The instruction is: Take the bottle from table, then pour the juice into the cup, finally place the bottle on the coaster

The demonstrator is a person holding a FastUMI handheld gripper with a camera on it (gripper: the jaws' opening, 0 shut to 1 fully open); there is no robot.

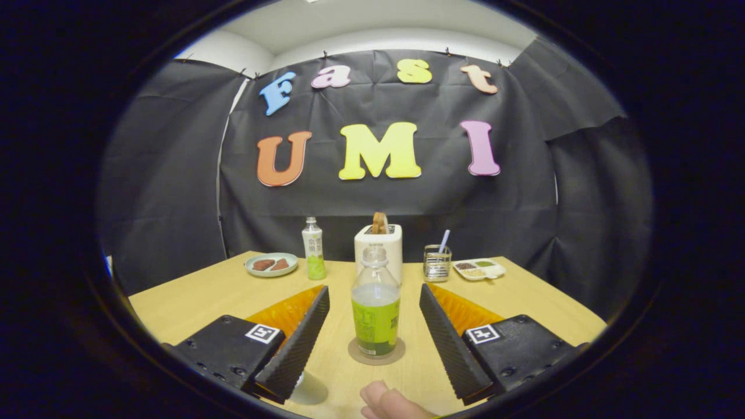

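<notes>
Gripper view: one look forward along the tongs (375, 337) over the tabletop (192, 299).
Tongs: fingers wide apart, touching nothing.
Bottle (376, 308): upright, long axis vertical, standing on the coaster (376, 353), straight ahead and midway between the two fingers, clear of both.
Bottle fill: green liquid in the lower part, cap on.
Cup (308, 389): a pale rim near the left finger's base, mostly hidden; I cannot tell more.
Hand (391, 404): fingertips at the near edge, just short of the coaster.
Far side: second bottle (314, 248), plate (271, 264), toaster (378, 244), holder (437, 263), tray (479, 269).
Judgement: bottle appears already placed; backing straight away would keep both fingers off it.
</notes>
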